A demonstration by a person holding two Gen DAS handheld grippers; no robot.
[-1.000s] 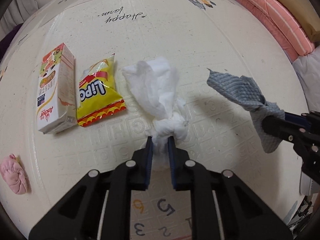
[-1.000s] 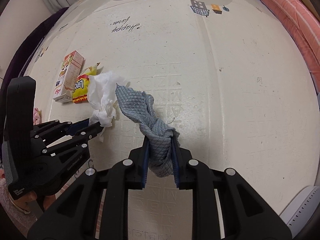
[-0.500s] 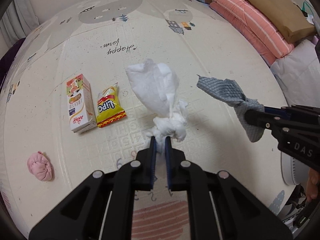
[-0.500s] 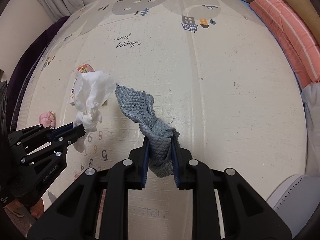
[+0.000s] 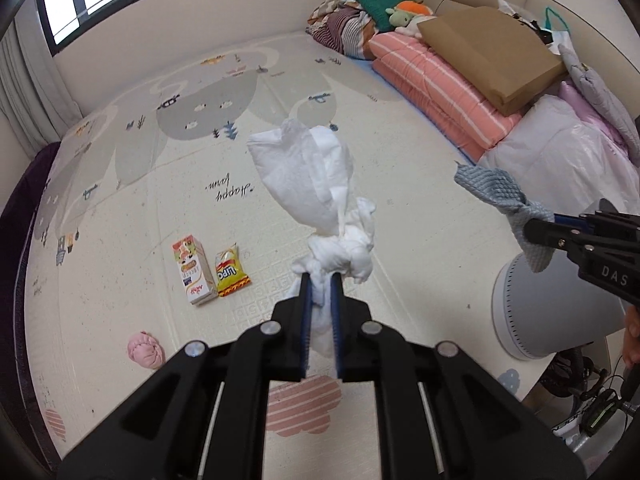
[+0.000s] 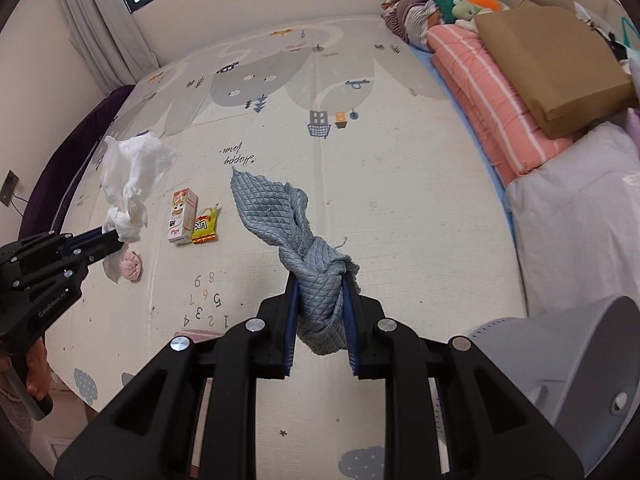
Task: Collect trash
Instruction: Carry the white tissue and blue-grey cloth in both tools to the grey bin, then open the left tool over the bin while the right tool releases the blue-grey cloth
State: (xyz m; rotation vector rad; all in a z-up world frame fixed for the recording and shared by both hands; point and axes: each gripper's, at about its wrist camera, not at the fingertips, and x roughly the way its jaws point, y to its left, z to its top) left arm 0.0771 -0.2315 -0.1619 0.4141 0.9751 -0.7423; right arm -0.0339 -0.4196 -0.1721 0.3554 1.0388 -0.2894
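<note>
My left gripper (image 5: 320, 280) is shut on a crumpled white tissue wad (image 5: 316, 192), held high above the play mat; the same tissue (image 6: 128, 184) shows at the left of the right wrist view. My right gripper (image 6: 320, 280) is shut on a knotted grey quilted cloth (image 6: 296, 232), also lifted off the floor, and the cloth (image 5: 500, 196) appears at the right of the left wrist view. On the mat below lie a small milk carton (image 5: 194, 274), a yellow snack packet (image 5: 230, 274) and a pink crumpled ball (image 5: 145, 349).
A grey round bin (image 5: 552, 308) stands at the lower right, close under the right gripper. Folded pink bedding (image 5: 436, 88), a brown box (image 5: 492, 48) and white bedding (image 5: 560, 168) line the right side. A curtain and a window wall close the far end.
Both grippers rose well above the mat with the tissue and the cloth still clamped. The floor items shrank in view, and the bin, bedding and window came into sight.
</note>
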